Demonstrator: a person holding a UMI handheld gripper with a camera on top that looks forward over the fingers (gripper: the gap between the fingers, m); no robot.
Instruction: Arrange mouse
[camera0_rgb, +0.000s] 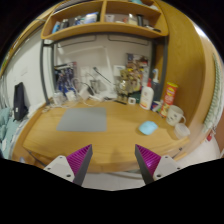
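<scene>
Gripper view looks forward over a wooden desk (110, 140) from a raised position, with the gripper (113, 160) hanging above the near edge. Its two fingers stand well apart, the magenta pads (82, 157) facing each other across an open gap with nothing between them; only bare desk surface shows in that gap.

The mouse (148, 127), a small pale blue one, lies on the desk ahead of the fingers and off to the right, beyond the right finger's tip and apart from it. A grey mouse pad (82, 120) lies flat farther to the left, ahead of the left finger, well apart from the mouse.

Near the mouse, toward the right side of the desk, stands a white mug (176, 116), and beside it a further pale object too small to identify. Behind them, against the wall, stand a white bottle (147, 96) and an orange-labelled container (169, 94). More clutter lines the back of the desk, too small to make out singly. A wooden shelf (105, 27) hangs above, holding various items. At the far left sits a dark monitor (20, 100).
</scene>
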